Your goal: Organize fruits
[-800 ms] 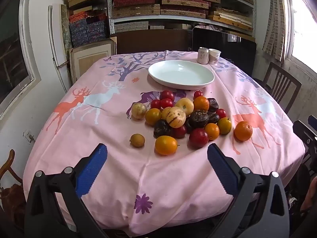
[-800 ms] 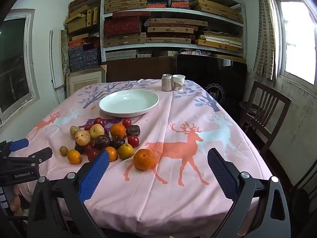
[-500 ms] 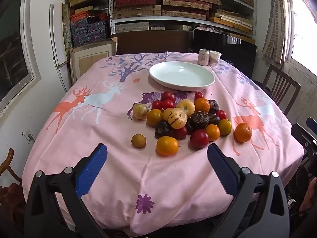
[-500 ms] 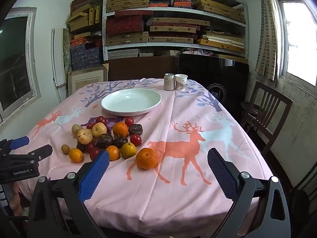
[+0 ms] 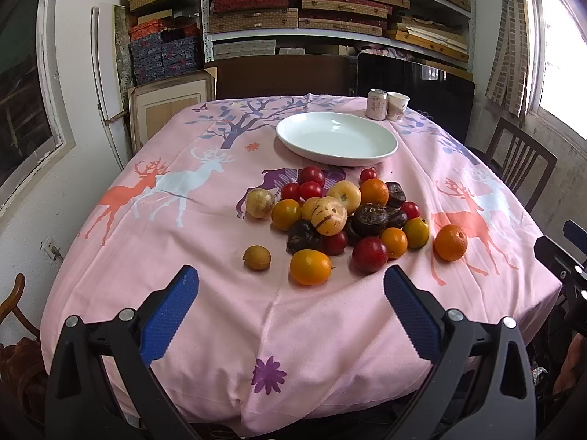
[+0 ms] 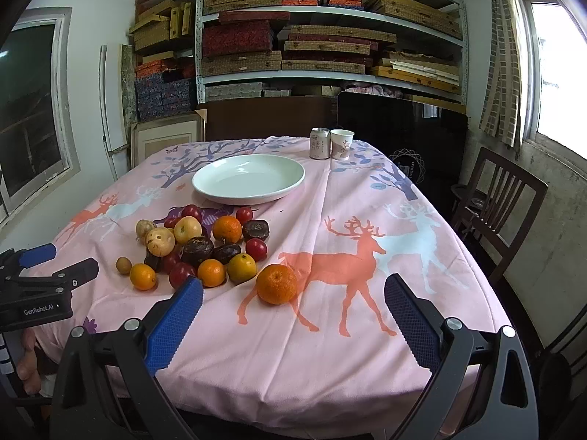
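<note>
Nearest, both the left gripper (image 5: 291,286) and right gripper (image 6: 293,295) hang over the table's (image 5: 330,348) near edge, fingers spread wide, holding nothing. Beyond them the fruits (image 5: 330,220) lie heaped mid-table: glossy oranges, red cherry tomatoes, pale yellow striped melons, wrinkled dark-brown ones. One orange (image 6: 276,284) sits apart toward the right edge. Farther back rests an empty white plate (image 5: 381,154).
</note>
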Action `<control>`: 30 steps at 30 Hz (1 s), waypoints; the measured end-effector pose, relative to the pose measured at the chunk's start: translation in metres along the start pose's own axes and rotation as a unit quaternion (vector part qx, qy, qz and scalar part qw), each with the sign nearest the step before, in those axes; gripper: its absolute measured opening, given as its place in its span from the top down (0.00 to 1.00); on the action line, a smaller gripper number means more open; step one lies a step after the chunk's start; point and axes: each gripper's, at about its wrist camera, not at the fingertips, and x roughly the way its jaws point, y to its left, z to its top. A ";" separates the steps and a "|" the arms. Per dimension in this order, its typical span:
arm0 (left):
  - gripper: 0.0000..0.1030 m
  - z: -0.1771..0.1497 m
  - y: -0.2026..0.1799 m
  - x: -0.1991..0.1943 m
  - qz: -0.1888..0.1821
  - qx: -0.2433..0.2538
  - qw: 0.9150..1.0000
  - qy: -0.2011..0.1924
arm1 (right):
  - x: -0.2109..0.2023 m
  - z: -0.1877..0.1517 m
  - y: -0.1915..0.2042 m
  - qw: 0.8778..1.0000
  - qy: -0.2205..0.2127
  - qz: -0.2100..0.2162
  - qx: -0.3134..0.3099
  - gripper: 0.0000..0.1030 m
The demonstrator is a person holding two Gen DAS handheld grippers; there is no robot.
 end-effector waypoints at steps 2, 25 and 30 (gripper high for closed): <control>0.04 -0.002 0.000 0.001 -0.001 0.001 1.000 0.001 | 0.001 0.000 0.001 1.000 -0.001 0.000 0.000 0.03; 0.04 -0.002 0.000 0.002 -0.001 0.000 1.000 0.002 | -0.003 0.000 -0.001 1.000 -0.004 0.001 -0.001 0.03; 0.04 -0.002 0.000 0.002 -0.001 0.000 1.000 0.002 | -0.004 0.000 -0.001 1.000 -0.003 -0.001 0.000 0.03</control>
